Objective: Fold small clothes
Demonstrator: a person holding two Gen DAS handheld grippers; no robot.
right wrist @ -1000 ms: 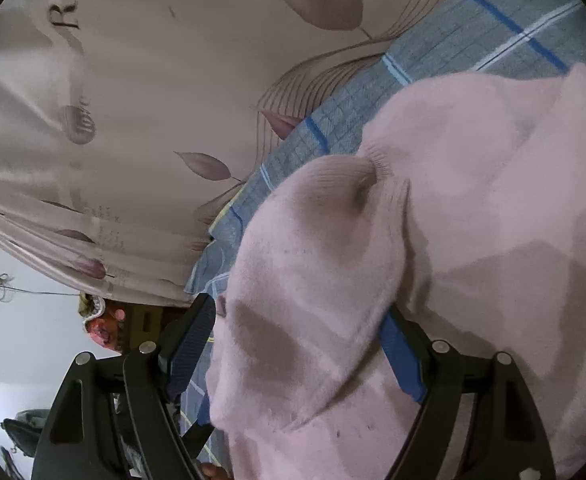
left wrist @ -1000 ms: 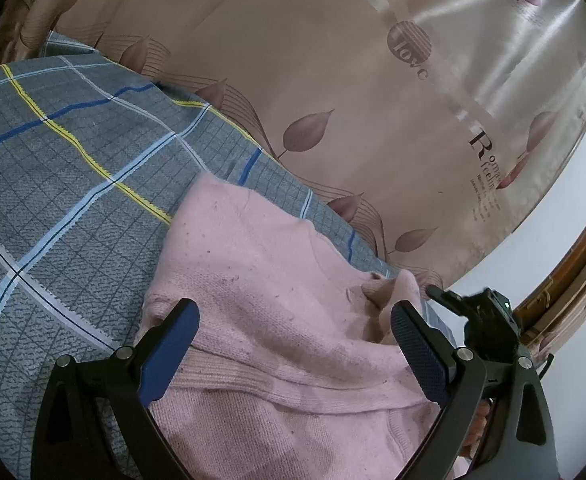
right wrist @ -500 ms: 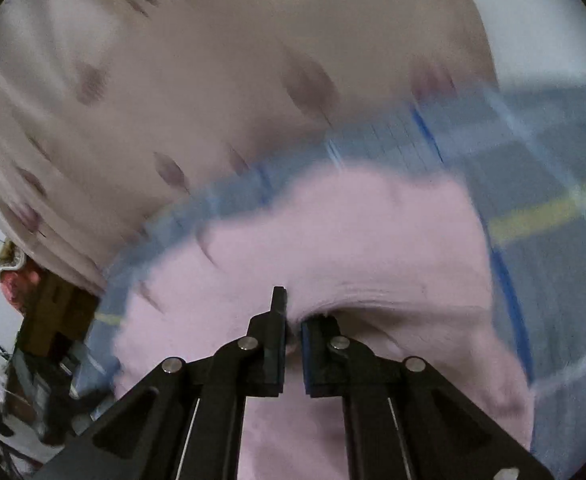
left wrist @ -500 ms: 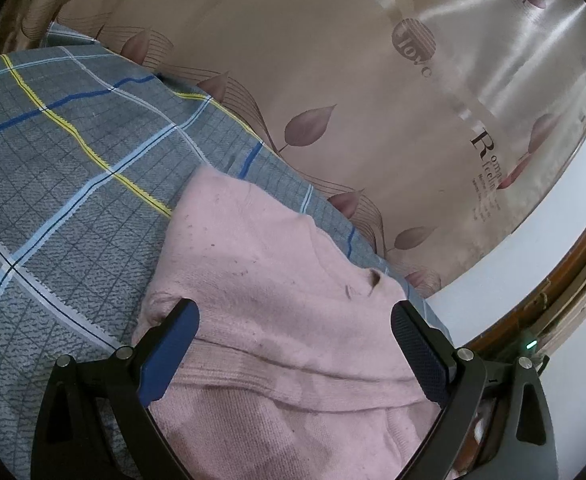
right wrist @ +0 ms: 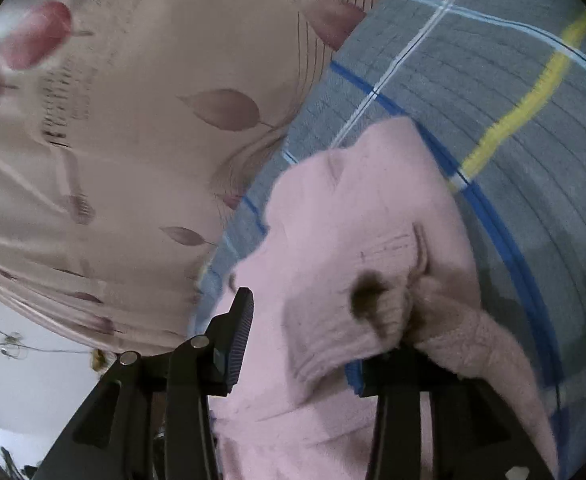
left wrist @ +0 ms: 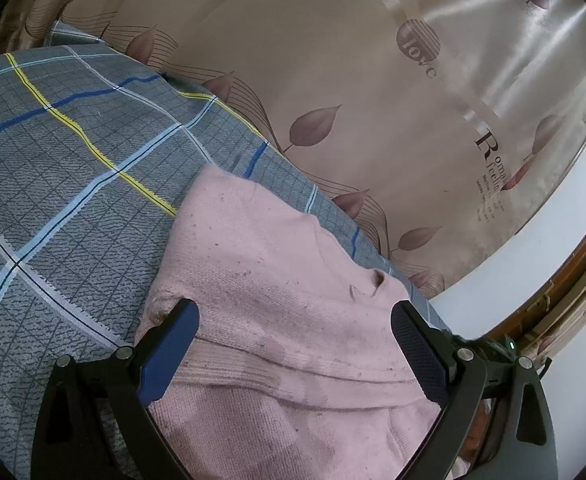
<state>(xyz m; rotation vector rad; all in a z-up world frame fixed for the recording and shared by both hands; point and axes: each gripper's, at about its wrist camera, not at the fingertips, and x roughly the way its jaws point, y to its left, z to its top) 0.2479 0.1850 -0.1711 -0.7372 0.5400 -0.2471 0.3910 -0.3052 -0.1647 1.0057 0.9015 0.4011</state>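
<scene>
— Where did the garment lie, and what did the grippers have?

— One pale pink knitted sweater [left wrist: 277, 320] lay on the grey checked bedcover with blue, white and yellow lines [left wrist: 65, 184], beside the beige satin curtain printed with leaves and lettering [left wrist: 373, 80]. The left gripper [left wrist: 293, 354] stood wide open over it, its blue pads well apart and pressing on nothing. The right gripper [right wrist: 297, 340] had just been opening and was parted a little; a ribbed fold of the knit [right wrist: 325, 320] bulged between the jaws and draped over the right-hand one. Whether that fold was pinched I couldn't tell; it looked loose.

— What could have gone wrong from there?

— The knit might have snagged on the right jaw as that hand drew off, dragging the fold undone. That view was blurred, so the hand was likely moving fast. The bedcover might have rucked beneath, too.

— Counts?

— One sweater, two grippers, one bedcover, one curtain.
</scene>
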